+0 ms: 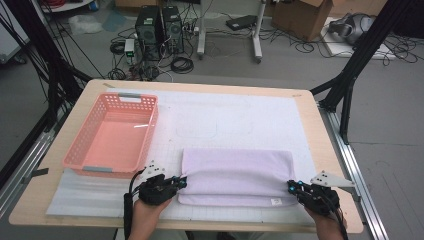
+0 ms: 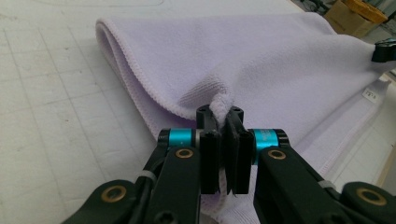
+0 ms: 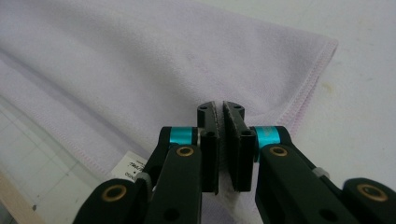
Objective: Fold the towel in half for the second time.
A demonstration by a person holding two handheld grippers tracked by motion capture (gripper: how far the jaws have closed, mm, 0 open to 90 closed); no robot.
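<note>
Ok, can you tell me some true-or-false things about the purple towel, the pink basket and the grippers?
1. The towel lies folded on the table. True.
2. The towel is inside the pink basket. False: it lies on the white mat, right of the basket.
3. The left gripper is shut on a pinch of towel. True.
4. The right gripper hangs wide open above the basket. False: it is shut on the towel's other near corner.
5. The basket holds toys. False: nothing is in it.

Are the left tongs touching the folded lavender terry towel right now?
Touching. In the left gripper view the left tongs pinch a raised fold of the lavender towel.
</note>
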